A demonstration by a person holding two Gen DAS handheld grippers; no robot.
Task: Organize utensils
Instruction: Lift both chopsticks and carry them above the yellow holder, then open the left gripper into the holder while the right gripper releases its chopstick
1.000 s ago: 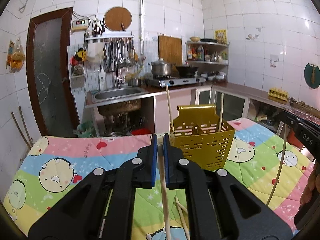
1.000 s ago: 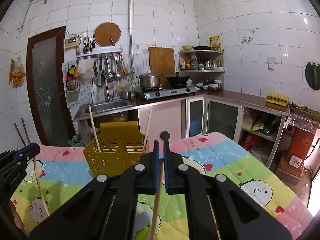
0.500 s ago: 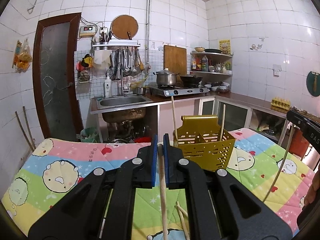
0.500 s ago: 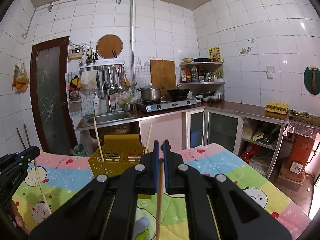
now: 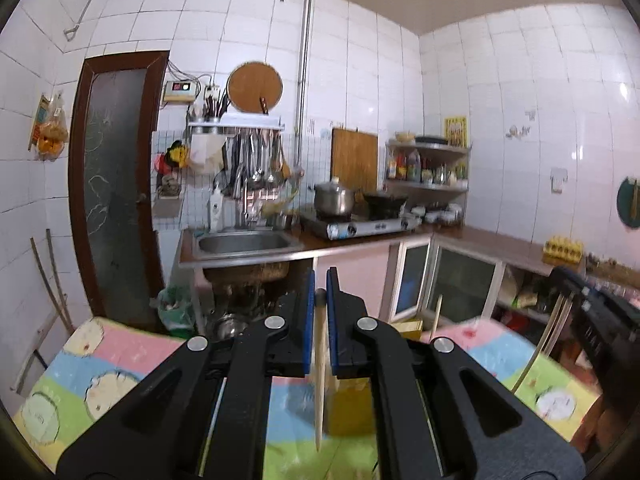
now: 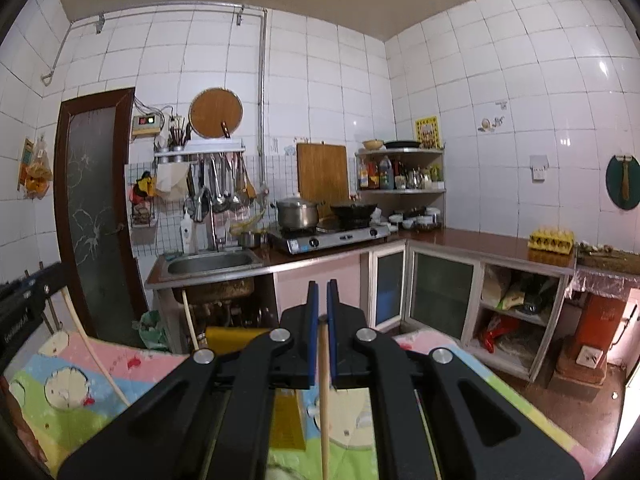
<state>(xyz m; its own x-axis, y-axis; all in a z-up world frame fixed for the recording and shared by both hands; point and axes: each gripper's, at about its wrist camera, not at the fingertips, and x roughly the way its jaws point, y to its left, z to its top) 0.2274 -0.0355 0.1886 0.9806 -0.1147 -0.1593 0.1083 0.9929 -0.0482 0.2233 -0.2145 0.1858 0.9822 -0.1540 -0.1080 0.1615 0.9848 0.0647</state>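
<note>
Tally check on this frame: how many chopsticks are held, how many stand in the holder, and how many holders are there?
Held chopsticks: 2, the left-held chopstick in the left gripper and the right-held chopstick in the right gripper
Standing chopsticks in the holder: 2, the right standing chopstick and the left standing chopstick
Yellow holder: 1
Total: 5

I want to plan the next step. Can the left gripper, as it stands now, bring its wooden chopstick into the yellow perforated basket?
Probably yes. The left gripper, jaws shut on the wooden chopstick, hangs above the yellow perforated basket, and nothing lies between them. The two chopsticks already in the basket leave room.
</note>
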